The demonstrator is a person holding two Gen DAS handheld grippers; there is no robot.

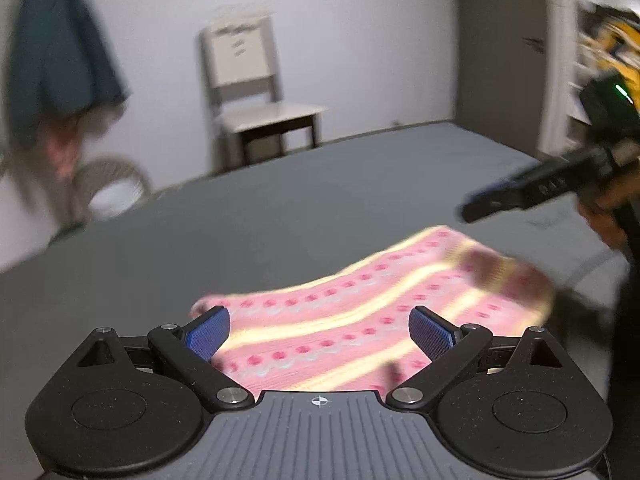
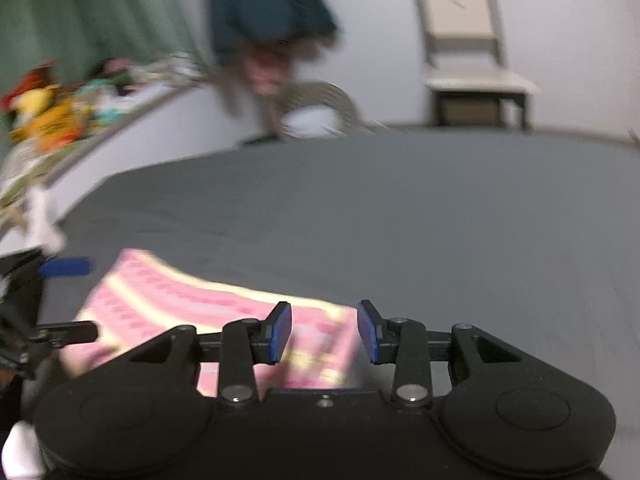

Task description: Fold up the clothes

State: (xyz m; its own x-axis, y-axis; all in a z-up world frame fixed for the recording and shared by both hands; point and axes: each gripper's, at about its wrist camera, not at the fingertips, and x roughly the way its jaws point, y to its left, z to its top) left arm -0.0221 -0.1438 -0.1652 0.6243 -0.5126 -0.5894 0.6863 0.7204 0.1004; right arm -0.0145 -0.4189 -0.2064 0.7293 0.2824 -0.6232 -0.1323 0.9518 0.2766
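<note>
A pink knit garment (image 1: 360,312) with cream stripes and red dots lies folded on the grey bed sheet (image 1: 280,208). My left gripper (image 1: 320,334) hovers over its near edge, open, with nothing between its blue pads (image 1: 210,336). In the left wrist view my right gripper (image 1: 504,200) hangs above the garment's right end, held by a hand (image 1: 604,216). In the right wrist view the same garment (image 2: 200,312) lies below and left of my right gripper (image 2: 325,332), which is open and empty. The left gripper's blue pad (image 2: 66,267) shows at the left edge. Both views are blurred.
A pale chair (image 1: 256,92) stands by the white wall beyond the bed. A dark teal garment (image 1: 60,52) hangs at the left, with a wicker basket (image 1: 112,192) below it. A shelf of colourful things (image 2: 60,116) runs along the left in the right wrist view.
</note>
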